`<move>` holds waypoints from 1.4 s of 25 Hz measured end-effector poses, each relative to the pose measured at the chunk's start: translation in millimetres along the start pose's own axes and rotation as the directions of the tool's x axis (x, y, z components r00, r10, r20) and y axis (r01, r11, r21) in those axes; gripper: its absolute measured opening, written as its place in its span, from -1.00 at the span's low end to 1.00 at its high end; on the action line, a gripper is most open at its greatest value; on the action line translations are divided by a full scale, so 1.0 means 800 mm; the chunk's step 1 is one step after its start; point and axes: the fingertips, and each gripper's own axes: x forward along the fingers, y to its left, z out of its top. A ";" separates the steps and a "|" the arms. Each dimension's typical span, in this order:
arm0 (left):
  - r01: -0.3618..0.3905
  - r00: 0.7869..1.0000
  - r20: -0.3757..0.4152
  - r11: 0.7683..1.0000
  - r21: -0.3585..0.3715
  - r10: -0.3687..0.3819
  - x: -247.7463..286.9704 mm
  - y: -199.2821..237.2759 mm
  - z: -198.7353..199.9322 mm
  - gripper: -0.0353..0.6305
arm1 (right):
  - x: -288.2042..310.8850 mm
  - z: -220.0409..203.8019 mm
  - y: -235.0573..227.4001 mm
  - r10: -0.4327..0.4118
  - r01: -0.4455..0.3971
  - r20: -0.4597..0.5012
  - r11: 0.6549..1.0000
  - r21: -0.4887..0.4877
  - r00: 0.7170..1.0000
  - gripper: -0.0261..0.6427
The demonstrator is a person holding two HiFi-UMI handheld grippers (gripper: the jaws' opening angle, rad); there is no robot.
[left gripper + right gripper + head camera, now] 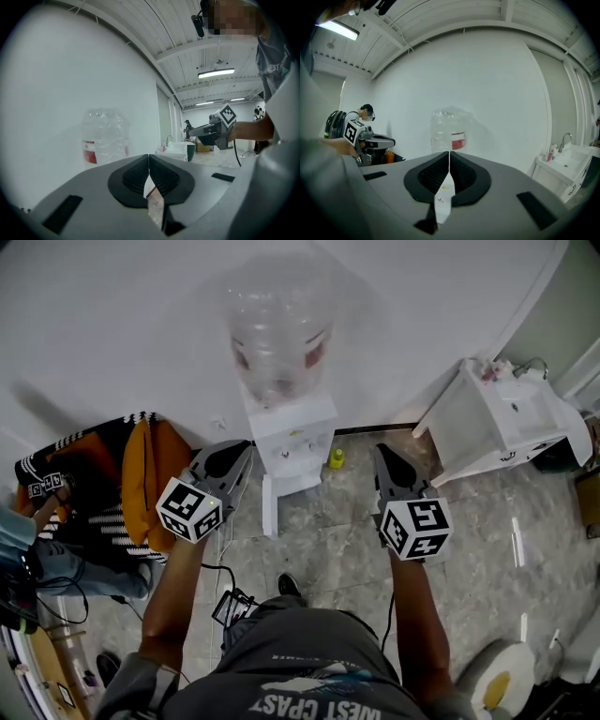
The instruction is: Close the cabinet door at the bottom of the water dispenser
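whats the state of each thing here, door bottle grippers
cabinet door: open, swung out from the base of the water dispenser
water bottle: upright on top of the dispenser
left gripper: shut, nothing between the jaws
right gripper: shut, nothing between the jaws

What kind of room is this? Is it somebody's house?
Probably not a house: more likely a big workshop or lab hall. There's a water dispenser by a bare white wall, a white sink unit, and a high ceiling with strip lights.
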 end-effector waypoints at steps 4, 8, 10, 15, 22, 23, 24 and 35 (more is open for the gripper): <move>0.009 1.000 0.009 1.000 -0.010 -0.009 0.004 0.022 -0.005 -0.84 | 0.020 0.007 0.008 -0.009 0.009 -0.004 1.000 -0.013 1.000 -0.83; 0.005 1.000 0.012 1.000 -0.029 -0.004 0.004 0.039 -0.012 -0.84 | 0.037 0.005 0.017 -0.001 0.001 -0.017 1.000 -0.017 1.000 -0.83; -0.003 1.000 0.008 0.999 -0.043 0.003 0.004 0.047 -0.018 -0.84 | 0.048 0.001 0.019 0.006 -0.007 -0.029 1.000 -0.016 1.000 -0.83; -0.032 0.999 -0.025 0.997 -0.067 0.030 0.006 0.061 -0.042 -0.84 | 0.077 -0.014 0.021 0.040 -0.041 -0.052 0.999 -0.011 0.998 -0.83; -0.121 0.990 -0.091 0.987 -0.110 0.111 0.002 0.085 -0.081 -0.84 | 0.126 -0.042 0.014 0.109 -0.108 -0.082 0.994 0.010 0.991 -0.83; -0.131 0.987 -0.103 0.984 -0.118 0.119 0.004 0.089 -0.089 -0.84 | 0.133 -0.048 0.010 0.117 -0.116 -0.089 0.993 0.015 0.989 -0.83; -0.140 0.985 -0.115 0.982 -0.129 0.126 0.007 0.093 -0.097 -0.84 | 0.141 -0.054 0.006 0.124 -0.123 -0.098 0.992 0.020 0.987 -0.83; -0.232 0.948 -0.270 0.945 -0.230 0.167 0.042 0.119 -0.226 -0.84 | 0.214 -0.159 -0.051 0.166 -0.153 -0.235 0.986 0.072 0.958 -0.83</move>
